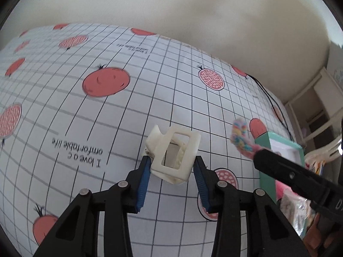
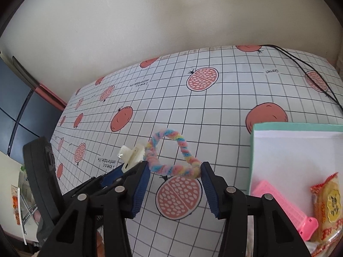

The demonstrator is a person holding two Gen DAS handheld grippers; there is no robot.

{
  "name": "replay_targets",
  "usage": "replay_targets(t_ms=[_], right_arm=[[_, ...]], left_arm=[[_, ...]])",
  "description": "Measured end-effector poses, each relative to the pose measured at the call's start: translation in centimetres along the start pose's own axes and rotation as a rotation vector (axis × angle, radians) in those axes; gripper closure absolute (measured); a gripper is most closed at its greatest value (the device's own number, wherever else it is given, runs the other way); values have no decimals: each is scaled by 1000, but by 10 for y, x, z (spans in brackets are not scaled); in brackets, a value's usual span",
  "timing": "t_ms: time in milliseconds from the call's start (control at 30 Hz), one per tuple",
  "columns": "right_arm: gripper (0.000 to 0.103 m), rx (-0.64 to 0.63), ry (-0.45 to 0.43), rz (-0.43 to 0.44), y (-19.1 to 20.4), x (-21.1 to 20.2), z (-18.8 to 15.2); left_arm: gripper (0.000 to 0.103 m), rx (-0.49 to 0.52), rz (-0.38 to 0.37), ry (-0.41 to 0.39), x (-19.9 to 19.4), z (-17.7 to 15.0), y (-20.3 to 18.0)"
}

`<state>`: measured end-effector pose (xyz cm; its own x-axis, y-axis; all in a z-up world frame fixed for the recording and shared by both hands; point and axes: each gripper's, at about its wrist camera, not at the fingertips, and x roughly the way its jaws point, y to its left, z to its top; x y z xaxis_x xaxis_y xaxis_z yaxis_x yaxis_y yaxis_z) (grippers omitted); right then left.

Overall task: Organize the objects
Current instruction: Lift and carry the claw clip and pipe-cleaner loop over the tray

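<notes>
Left wrist view: left gripper (image 1: 171, 167) fingers pinch the cream hair claw (image 1: 173, 154) above the counter (image 1: 85, 111); right gripper (image 2: 174, 171) grips the pastel scrunchie (image 2: 171, 156); better carry both level to the teal box (image 2: 300, 150), releasing low inside.

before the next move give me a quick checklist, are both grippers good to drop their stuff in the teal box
1. Left gripper holds the cream hair claw between its pads: ok.
2. Right gripper holds the pastel twisted hair tie, loop stretched between its fingertips: ok.
3. Teal box is open with free white floor: ok.
4. Pink comb and snack packet already lie in the box, leaving room: ok.
5. The grippers sit close together; clearance for crossing: cannot tell.
6. Black cable lies far from the box: ok.
</notes>
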<state>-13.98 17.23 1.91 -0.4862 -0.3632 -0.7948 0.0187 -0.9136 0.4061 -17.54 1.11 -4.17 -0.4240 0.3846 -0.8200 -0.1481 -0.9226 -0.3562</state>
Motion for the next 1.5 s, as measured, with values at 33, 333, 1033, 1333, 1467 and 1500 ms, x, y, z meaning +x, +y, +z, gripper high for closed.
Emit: replay_targets(t_ms=[33,333,1033,1333,1467,1500], right_arm=[[51,0,-4,0,0,-5,-2],[52,-4,-40,-7,2,-49,-27],[51,-14,-56,-50,-16,-105,-95],[51,-22,-63,-59,-24,-115,-103],[51,-15,-86,-56,-32,-126,-105],[51,-9,-89,-59,-35,-128,-106]], left_arm=[[61,-22,0,4,-3,-1,2],[61,-96,18,-41,-44,-11,-5],[61,99,50,-81,-99,-70,-73],[61,138,73,-109,-106,-79,-88],[61,125,66,-101,-103,-84,-95],[61,126,63,-99,-102,-86,-97]])
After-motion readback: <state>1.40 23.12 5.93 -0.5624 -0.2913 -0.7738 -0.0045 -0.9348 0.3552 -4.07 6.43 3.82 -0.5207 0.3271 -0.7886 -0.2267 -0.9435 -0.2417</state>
